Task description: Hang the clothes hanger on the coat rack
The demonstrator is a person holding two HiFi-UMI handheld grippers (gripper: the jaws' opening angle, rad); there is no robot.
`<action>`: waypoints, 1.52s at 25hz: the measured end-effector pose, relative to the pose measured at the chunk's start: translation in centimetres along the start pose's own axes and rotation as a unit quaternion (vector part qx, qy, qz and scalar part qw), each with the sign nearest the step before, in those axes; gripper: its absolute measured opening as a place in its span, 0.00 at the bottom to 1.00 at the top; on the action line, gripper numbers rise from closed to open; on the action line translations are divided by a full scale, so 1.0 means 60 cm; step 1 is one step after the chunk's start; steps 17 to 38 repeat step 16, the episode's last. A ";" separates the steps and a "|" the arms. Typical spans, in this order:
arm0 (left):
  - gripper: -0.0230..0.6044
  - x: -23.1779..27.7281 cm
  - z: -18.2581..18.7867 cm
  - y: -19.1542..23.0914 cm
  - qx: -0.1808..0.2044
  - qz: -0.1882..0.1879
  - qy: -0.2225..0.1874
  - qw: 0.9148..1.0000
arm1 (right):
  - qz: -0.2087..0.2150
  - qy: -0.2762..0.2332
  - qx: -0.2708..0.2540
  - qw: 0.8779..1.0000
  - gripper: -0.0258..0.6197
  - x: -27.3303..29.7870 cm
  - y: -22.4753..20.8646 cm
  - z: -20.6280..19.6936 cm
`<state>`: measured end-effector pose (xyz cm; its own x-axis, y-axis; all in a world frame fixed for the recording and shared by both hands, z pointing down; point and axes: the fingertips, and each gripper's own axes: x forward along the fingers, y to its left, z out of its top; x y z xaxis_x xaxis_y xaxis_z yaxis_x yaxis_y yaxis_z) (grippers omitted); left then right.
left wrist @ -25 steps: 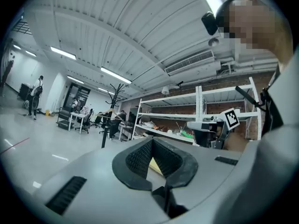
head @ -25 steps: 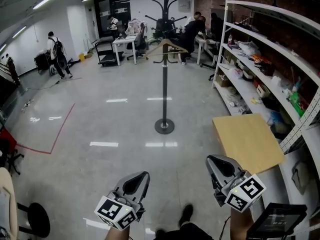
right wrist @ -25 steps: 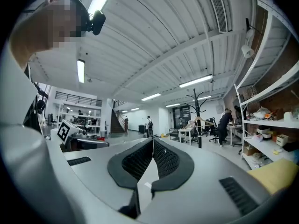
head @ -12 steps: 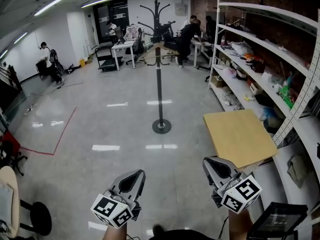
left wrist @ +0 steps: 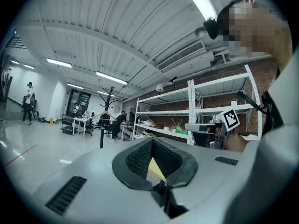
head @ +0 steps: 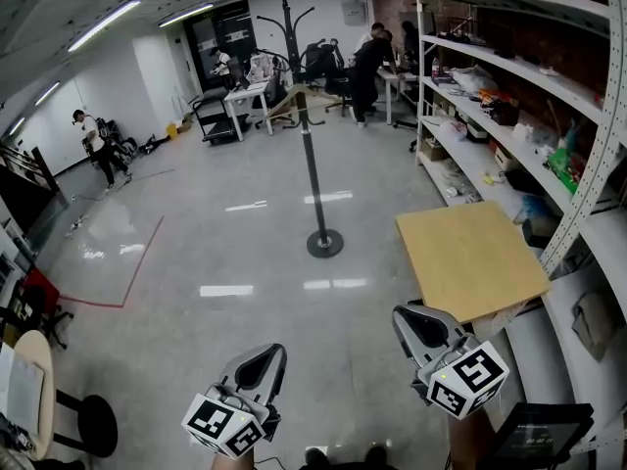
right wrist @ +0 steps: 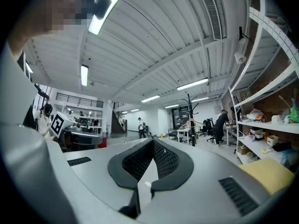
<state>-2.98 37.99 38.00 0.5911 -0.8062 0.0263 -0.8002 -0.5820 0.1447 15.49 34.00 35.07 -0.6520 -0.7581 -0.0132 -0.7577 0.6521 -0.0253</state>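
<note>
The wooden clothes hanger (head: 299, 98) hangs on the coat rack (head: 315, 164), well across the floor from you. Your left tongs (head: 266, 358) and right tongs (head: 413, 323) (both held low, near your body) are closed on nothing. A plywood board (head: 470, 258) lies just ahead of the right tongs.

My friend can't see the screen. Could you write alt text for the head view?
The left gripper and right gripper, both shut and empty, point across a glossy floor toward a coat rack bearing a wooden hanger.
</note>
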 end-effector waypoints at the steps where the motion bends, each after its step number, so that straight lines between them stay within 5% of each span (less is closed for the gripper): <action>1: 0.04 -0.002 -0.003 -0.003 -0.002 -0.002 0.003 1.000 | -0.004 -0.001 0.000 1.000 0.05 -0.003 0.000 0.000; 38: 0.04 -0.047 0.016 0.012 0.009 -0.024 -0.006 1.000 | -0.030 -0.007 -0.018 0.999 0.05 -0.001 0.058 0.022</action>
